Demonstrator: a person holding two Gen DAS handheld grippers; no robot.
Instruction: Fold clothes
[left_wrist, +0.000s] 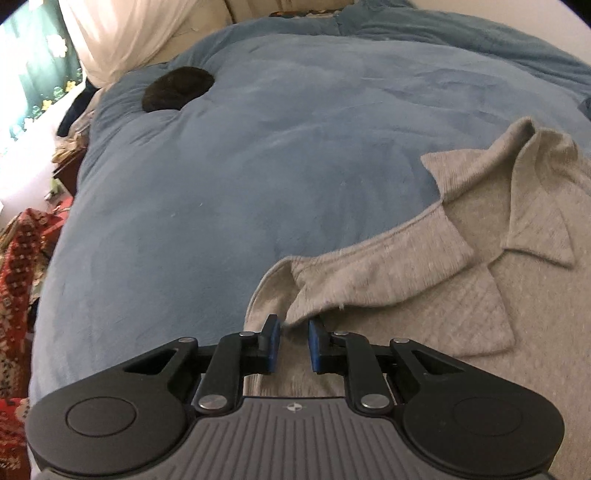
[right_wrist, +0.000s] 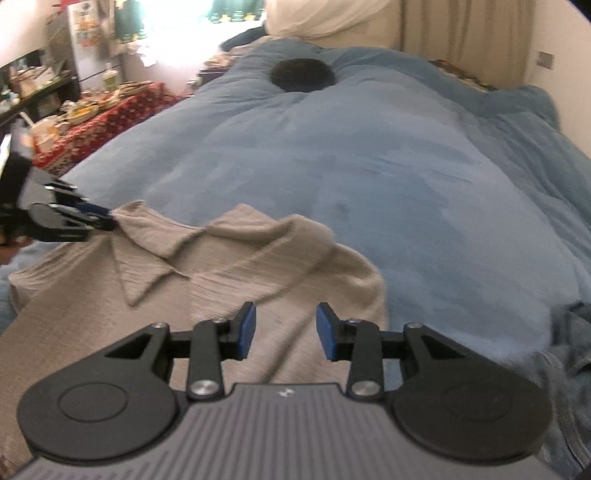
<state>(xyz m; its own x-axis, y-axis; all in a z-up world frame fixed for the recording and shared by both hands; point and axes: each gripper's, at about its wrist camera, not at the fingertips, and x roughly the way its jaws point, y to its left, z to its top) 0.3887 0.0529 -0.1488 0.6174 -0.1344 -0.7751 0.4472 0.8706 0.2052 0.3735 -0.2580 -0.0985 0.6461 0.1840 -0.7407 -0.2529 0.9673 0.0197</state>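
Observation:
A grey collared shirt (left_wrist: 480, 295) lies spread on a blue blanket (left_wrist: 221, 184), collar toward the far side. My left gripper (left_wrist: 293, 326) has its blue pads standing narrowly apart, pinching a fold at the shirt's left shoulder edge. In the right wrist view, the left gripper (right_wrist: 110, 218) holds that corner of the shirt (right_wrist: 221, 277), drawn up to a point. My right gripper (right_wrist: 286, 328) hovers over the shirt's right shoulder area, pads wide apart, nothing between them.
A dark round object (left_wrist: 177, 88) (right_wrist: 303, 75) rests on the far part of the blanket (right_wrist: 388, 177). Left of the bed stands a cluttered table with a red patterned cloth (right_wrist: 110, 107). A pale curtain (right_wrist: 317, 18) hangs behind the bed.

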